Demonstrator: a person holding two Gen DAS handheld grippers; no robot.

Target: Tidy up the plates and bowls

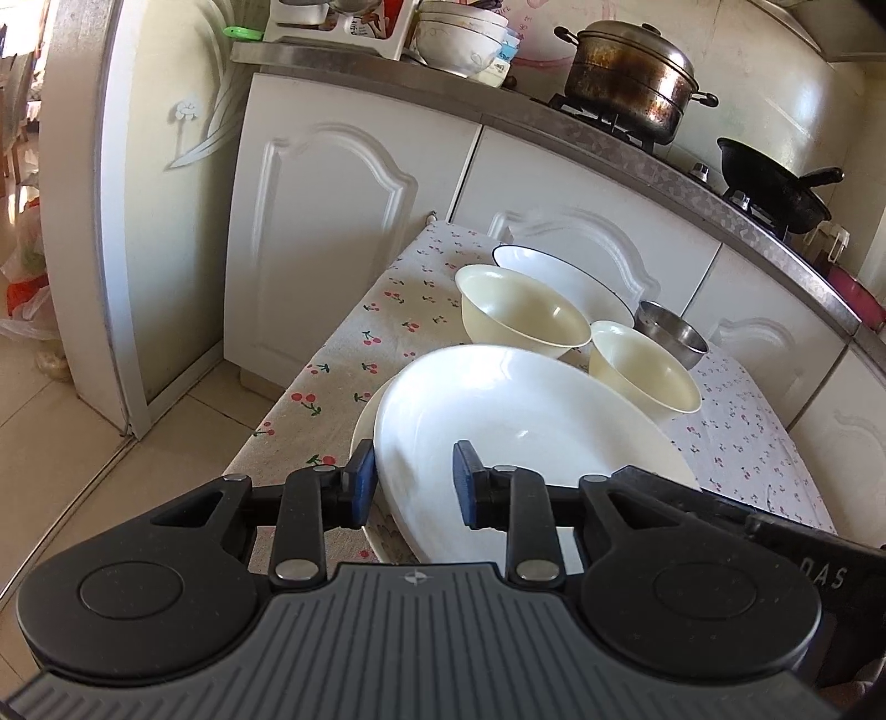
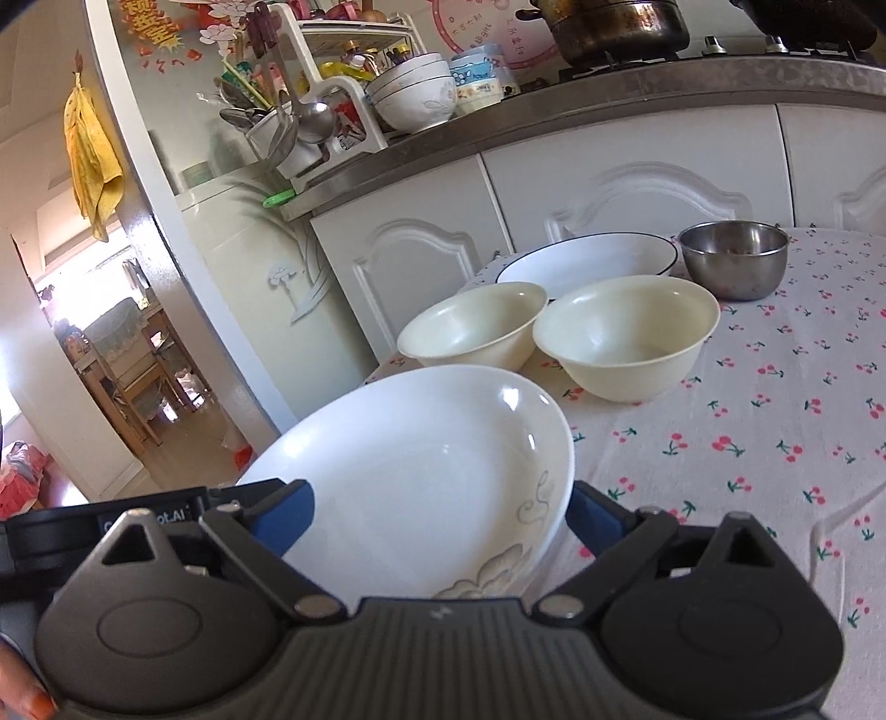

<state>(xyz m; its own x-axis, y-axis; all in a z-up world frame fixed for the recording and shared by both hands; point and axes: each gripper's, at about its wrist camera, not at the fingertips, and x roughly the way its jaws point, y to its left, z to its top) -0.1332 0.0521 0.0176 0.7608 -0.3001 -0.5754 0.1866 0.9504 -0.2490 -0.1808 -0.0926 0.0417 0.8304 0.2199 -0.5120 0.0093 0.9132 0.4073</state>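
A white plate (image 1: pixel 515 426) lies tilted on another white plate (image 1: pixel 362 426) at the near edge of the cherry-print table. My left gripper (image 1: pixel 412 487) straddles its near rim, one blue pad either side, with a gap around the rim. My right gripper (image 2: pixel 437 518) is wide open with the same white plate (image 2: pixel 421 476) between its fingers, and its black body shows in the left wrist view (image 1: pixel 775 526). Two cream bowls (image 2: pixel 476 324) (image 2: pixel 626 332), a black-rimmed white plate (image 2: pixel 587 257) and a steel bowl (image 2: pixel 733 257) stand behind.
The table (image 2: pixel 747 443) stands against white cabinets (image 1: pixel 343 221). On the counter are stacked bowls (image 1: pixel 459 39), a steel pot (image 1: pixel 631 83), a black wok (image 1: pixel 775 183) and a utensil rack (image 2: pixel 310 99). A fridge (image 1: pixel 127 166) stands left, tiled floor below.
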